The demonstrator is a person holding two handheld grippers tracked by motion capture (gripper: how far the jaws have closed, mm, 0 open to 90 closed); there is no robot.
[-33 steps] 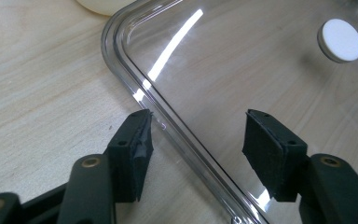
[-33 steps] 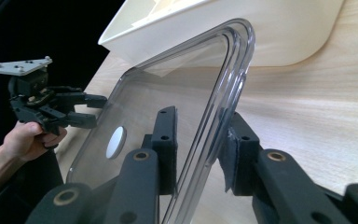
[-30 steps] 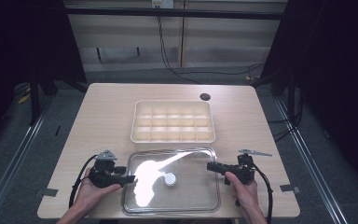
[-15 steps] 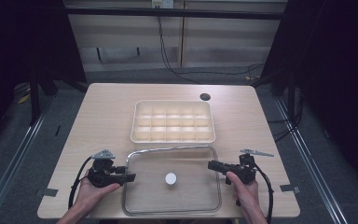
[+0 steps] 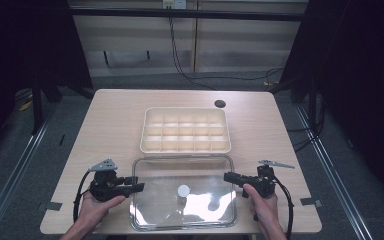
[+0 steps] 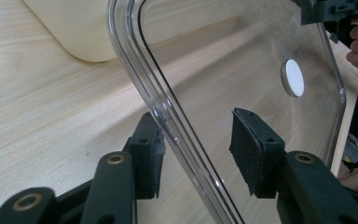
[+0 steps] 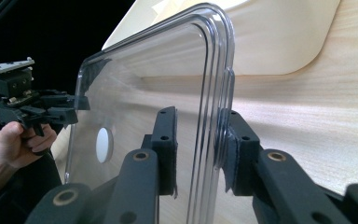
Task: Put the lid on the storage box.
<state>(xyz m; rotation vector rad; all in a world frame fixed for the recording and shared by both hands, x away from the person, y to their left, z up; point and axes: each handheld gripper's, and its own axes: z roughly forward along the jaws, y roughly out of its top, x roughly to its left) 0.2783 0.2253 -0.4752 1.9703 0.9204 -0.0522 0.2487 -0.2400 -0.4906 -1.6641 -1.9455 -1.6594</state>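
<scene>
Clear plastic lid (image 5: 183, 191), with a small white disc (image 5: 183, 190) at its middle, sits at the near edge of the tabletop (image 5: 110, 125), just near of the cream compartment tray (image 5: 185, 130) it seems meant to cover. The right tool (image 5: 229, 176) has its jaws narrowed onto the lid's right rim, one pad pressing the raised edge and the other close against the inner face, so that side looks gripped. The left tool (image 5: 139, 187) straddles the left rim; its jaws have just been closing, with the rim between them, yet one pad (image 6: 251, 149) stands visibly clear of the plastic, so that grip is not made. By my reading the work is early: one side taken, the other about to be, and lifting and seating the lid on the tray all remain. Nothing lies between lid and tray; the tray's near wall is almost touching the lid's far edge. A dark round hole (image 5: 220, 104) marks the far right of the tabletop, well apart.
</scene>
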